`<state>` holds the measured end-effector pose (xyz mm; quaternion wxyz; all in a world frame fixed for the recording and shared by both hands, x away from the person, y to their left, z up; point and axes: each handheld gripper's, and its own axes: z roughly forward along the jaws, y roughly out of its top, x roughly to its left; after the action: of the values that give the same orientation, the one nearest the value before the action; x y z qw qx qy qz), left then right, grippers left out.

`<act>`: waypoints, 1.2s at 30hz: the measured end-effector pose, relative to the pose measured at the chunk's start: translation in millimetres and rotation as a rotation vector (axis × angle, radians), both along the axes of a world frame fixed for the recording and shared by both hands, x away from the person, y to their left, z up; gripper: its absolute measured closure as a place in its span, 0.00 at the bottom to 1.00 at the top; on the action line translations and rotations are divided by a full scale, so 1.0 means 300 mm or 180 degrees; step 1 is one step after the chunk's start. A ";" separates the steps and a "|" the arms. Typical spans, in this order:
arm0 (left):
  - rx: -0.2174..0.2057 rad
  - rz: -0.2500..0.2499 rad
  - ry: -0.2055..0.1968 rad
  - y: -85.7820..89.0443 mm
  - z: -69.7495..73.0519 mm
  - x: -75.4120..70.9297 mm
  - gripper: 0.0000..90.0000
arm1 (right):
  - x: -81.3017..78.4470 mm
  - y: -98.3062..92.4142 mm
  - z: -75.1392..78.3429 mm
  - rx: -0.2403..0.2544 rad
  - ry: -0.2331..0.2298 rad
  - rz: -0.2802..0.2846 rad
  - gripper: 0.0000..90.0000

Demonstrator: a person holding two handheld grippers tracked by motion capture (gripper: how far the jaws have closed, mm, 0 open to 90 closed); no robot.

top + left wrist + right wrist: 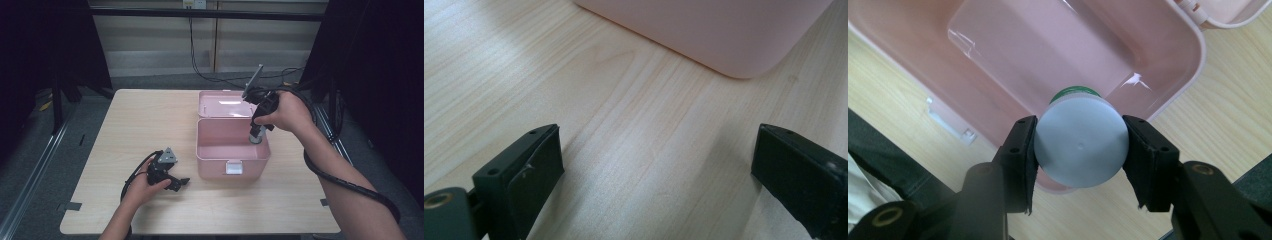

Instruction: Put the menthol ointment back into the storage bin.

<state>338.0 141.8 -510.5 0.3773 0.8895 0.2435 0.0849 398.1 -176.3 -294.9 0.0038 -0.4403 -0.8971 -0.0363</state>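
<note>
Right claw (1080,150) clamps a capped bottle (1081,142) over the open pink box (215,145), mid-worktop | left claw (659,175) wide open, empty, near front edge | step, likely: loading box | next: lower, release.

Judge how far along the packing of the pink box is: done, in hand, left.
Done: the pink box stands open, lid back. In hand: the right gripper clamps a grey-capped bottle over the box. Left: release it inside; the left gripper waits open on the table.
</note>
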 end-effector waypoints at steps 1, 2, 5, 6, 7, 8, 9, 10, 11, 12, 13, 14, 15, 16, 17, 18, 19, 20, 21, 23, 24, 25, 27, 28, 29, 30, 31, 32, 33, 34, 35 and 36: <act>-0.0001 0.0000 0.0000 0.000 0.000 0.000 0.06 | 0.004 0.000 -0.002 0.0004 -0.0003 -0.0021 0.56; 0.0000 0.0001 0.0000 0.000 0.000 0.000 0.06 | 0.008 0.001 -0.003 0.0002 -0.0001 -0.0044 0.56; -0.0003 0.0000 0.0000 0.000 0.000 0.000 0.06 | 0.024 0.000 -0.007 0.0002 0.0019 -0.0164 0.56; 0.0000 0.0000 0.0000 0.000 0.000 0.000 0.06 | 0.027 -0.001 -0.008 0.0006 0.0017 -0.0180 0.56; -0.0001 0.0002 0.0001 0.000 0.000 0.000 0.06 | 0.031 -0.002 -0.010 0.0010 0.0020 -0.0213 0.56; -0.0001 0.0001 0.0001 0.000 0.000 0.000 0.06 | 0.035 -0.001 -0.011 0.0014 0.0018 -0.0251 0.56; -0.0001 0.0001 0.0001 0.000 0.000 0.000 0.06 | 0.038 0.000 -0.013 0.0011 0.0009 -0.0257 0.56; -0.0001 0.0001 0.0001 0.000 0.000 0.000 0.06 | 0.041 0.000 -0.015 0.0017 0.0018 -0.0286 0.56; -0.0001 0.0001 0.0001 0.000 0.000 0.000 0.06 | 0.044 0.000 -0.017 0.0025 0.0022 -0.0302 0.56; 0.0000 0.0003 -0.0001 0.000 0.000 0.000 0.06 | 0.047 0.001 -0.020 0.0040 0.0030 -0.0325 0.56; -0.0002 0.0000 0.0001 0.000 0.000 0.000 0.06 | 0.050 0.000 -0.024 0.0045 0.0040 -0.0353 0.56; 0.0000 0.0001 0.0000 0.000 0.000 0.000 0.06 | 0.053 0.002 -0.027 0.0034 0.0035 -0.0378 0.56; -0.0001 0.0002 -0.0002 0.000 0.000 0.000 0.06 | 0.057 0.002 -0.030 0.0026 0.0035 -0.0387 0.56; -0.0001 0.0001 0.0001 0.000 0.000 0.000 0.06 | 0.060 0.002 -0.032 0.0031 0.0041 -0.0419 0.56; -0.0003 0.0000 0.0001 0.000 0.000 0.000 0.06 | 0.063 0.002 -0.035 0.0028 0.0028 -0.0427 0.56; 0.0001 0.0002 -0.0001 0.000 0.000 0.000 0.06 | 0.067 0.002 -0.037 0.0034 0.0035 -0.0450 0.56; 0.0000 0.0001 0.0002 0.000 0.000 0.000 0.06 | 0.070 0.001 -0.039 0.0039 0.0035 -0.0472 0.56; 0.0000 0.0001 0.0001 0.000 0.000 0.000 0.06 | 0.074 0.001 -0.041 0.0047 0.0035 -0.0489 0.56; 0.0001 0.0002 -0.0001 0.000 0.000 0.000 0.06 | 0.076 0.003 -0.043 0.0051 0.0021 -0.0507 0.56; 0.0000 0.0001 0.0001 0.000 0.000 0.000 0.06 | 0.083 0.004 -0.049 0.0057 0.0019 -0.0525 0.56; -0.0001 0.0001 0.0000 0.000 0.000 0.000 0.06 | 0.086 0.005 -0.052 0.0050 0.0020 -0.0538 0.56; -0.0004 0.0001 0.0001 0.000 0.000 0.000 0.06 | 0.089 0.005 -0.057 0.0048 0.0034 -0.0546 0.56; 0.0000 0.0001 -0.0001 0.000 0.000 0.000 0.06 | 0.095 0.005 -0.064 0.0054 0.0032 -0.0591 0.56; -0.0001 0.0001 0.0001 0.000 0.000 0.000 0.06 | 0.099 0.005 -0.069 0.0049 0.0031 -0.0613 0.56; 0.0001 0.0002 -0.0002 0.000 0.000 0.000 0.06 | 0.102 0.005 -0.073 0.0055 0.0030 -0.0637 0.56; 0.0000 0.0000 0.0000 0.000 0.000 0.000 0.06 | 0.107 0.004 -0.078 0.0069 0.0033 -0.0677 0.56; 0.0000 0.0000 0.0000 0.000 0.000 0.000 0.06 | 0.110 0.004 -0.083 0.0074 0.0032 -0.0702 0.56; 0.0001 0.0003 -0.0001 0.000 0.000 0.000 0.06 | 0.112 0.005 -0.086 0.0076 0.0021 -0.0711 0.56; 0.0000 0.0001 -0.0001 0.000 0.000 0.000 0.06 | 0.115 0.005 -0.090 0.0079 0.0013 -0.0737 0.56; -0.0002 -0.0001 0.0001 0.000 0.000 0.000 0.06 | 0.118 0.006 -0.096 0.0087 0.0003 -0.0753 0.56; -0.0001 0.0000 0.0001 0.000 0.000 0.000 0.06 | 0.119 0.007 -0.099 0.0087 -0.0007 -0.0767 0.56; -0.0001 0.0000 0.0001 0.000 0.000 0.000 0.06 | 0.122 0.008 -0.103 0.0089 -0.0013 -0.0783 0.56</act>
<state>338.0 141.8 -510.5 0.3773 0.8894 0.2436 0.0847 434.6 -173.9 -325.9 0.0037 -0.5469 -0.8357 -0.0499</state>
